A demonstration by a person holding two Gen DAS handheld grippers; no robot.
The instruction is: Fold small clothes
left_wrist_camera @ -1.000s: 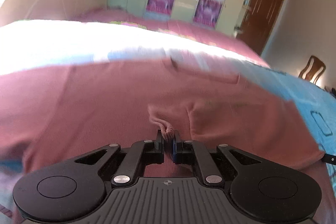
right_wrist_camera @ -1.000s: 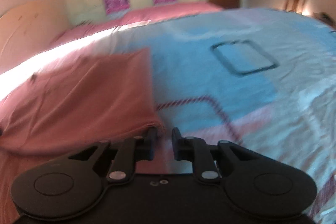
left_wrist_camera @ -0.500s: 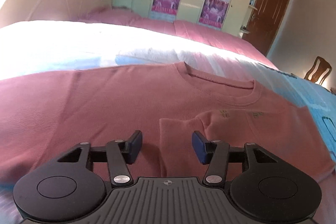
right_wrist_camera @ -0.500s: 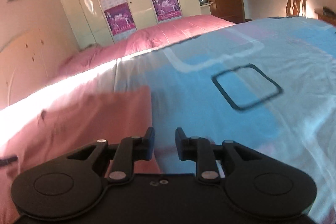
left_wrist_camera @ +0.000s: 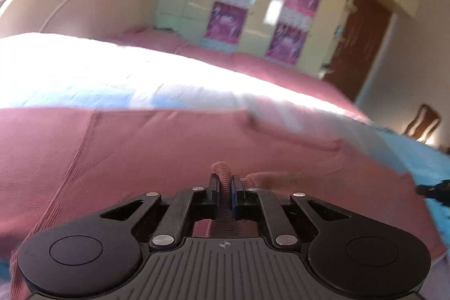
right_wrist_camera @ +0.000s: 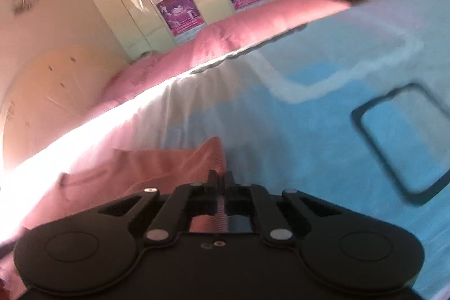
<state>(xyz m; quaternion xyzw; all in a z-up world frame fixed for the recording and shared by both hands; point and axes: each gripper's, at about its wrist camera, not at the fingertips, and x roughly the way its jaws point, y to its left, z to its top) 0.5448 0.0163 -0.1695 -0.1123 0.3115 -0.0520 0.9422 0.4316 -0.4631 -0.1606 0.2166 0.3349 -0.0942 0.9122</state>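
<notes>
The pink sweater (left_wrist_camera: 140, 153) lies on the bed (right_wrist_camera: 323, 137), a ribbed fold pinched in the left gripper (left_wrist_camera: 224, 186) and its edge in the right gripper (right_wrist_camera: 220, 182), both fingers having just closed.

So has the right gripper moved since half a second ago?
Yes. The right gripper has slid rightward along the pink shirt; the bedspread's dark square outline now sits nearer, and its jaws closed on fabric.

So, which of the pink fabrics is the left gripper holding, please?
The ribbed shirt, bunched between the jaws of the left gripper; the pink cover lies beyond, untouched.
</notes>
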